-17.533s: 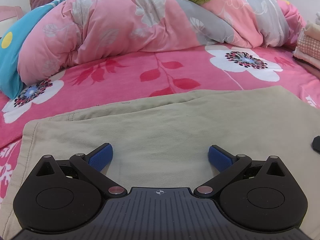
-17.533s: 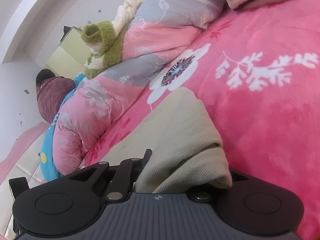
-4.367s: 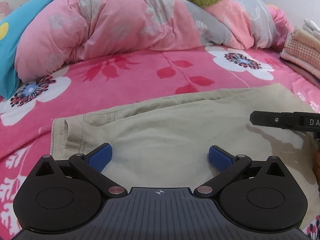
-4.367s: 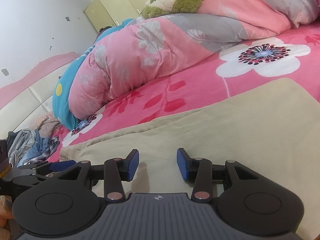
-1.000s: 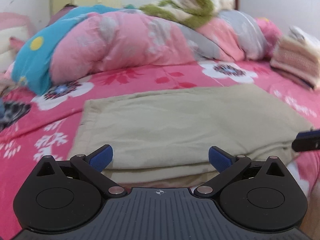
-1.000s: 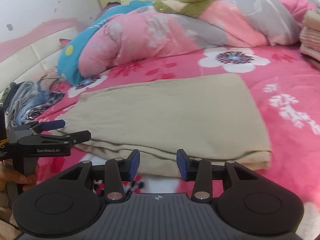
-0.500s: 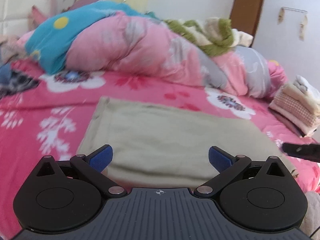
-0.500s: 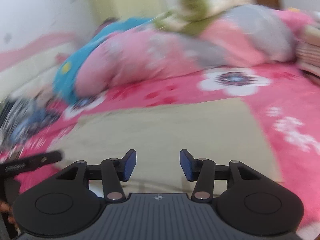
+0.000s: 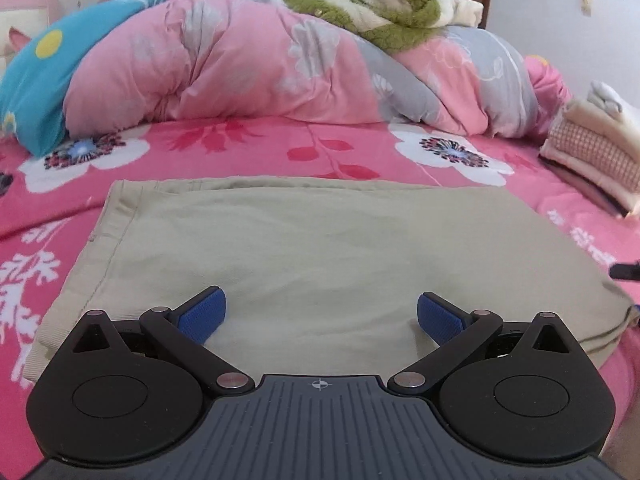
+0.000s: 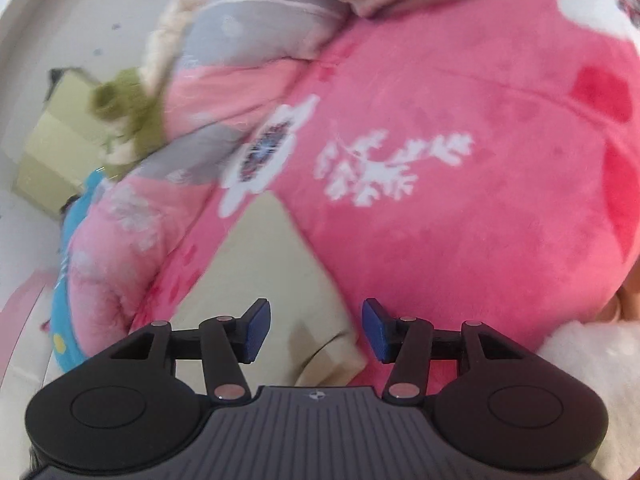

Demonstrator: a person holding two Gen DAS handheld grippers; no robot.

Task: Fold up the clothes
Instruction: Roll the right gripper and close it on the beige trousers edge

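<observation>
Folded beige trousers [image 9: 312, 248] lie flat on the pink floral bed sheet [image 9: 248, 148]. My left gripper [image 9: 319, 316] hovers wide open over their near edge, nothing between its blue pads. In the tilted, blurred right wrist view, my right gripper [image 10: 316, 330] is open around the right-hand corner of the beige trousers [image 10: 268, 272]; the cloth lies between the pads without being pinched. A black tip of the right gripper [image 9: 626, 270] shows at the right edge of the left wrist view.
A rolled pink, grey and blue quilt [image 9: 240, 64] with a green fleece blanket [image 9: 380, 12] on it lies along the back. A stack of folded clothes [image 9: 596, 152] sits at the right. Pale cupboards [image 10: 52, 140] stand far off.
My left gripper has dropped closer over the trousers' near edge. My right gripper has swung to the trousers' right corner and rolled sideways, its jaws a bit wider.
</observation>
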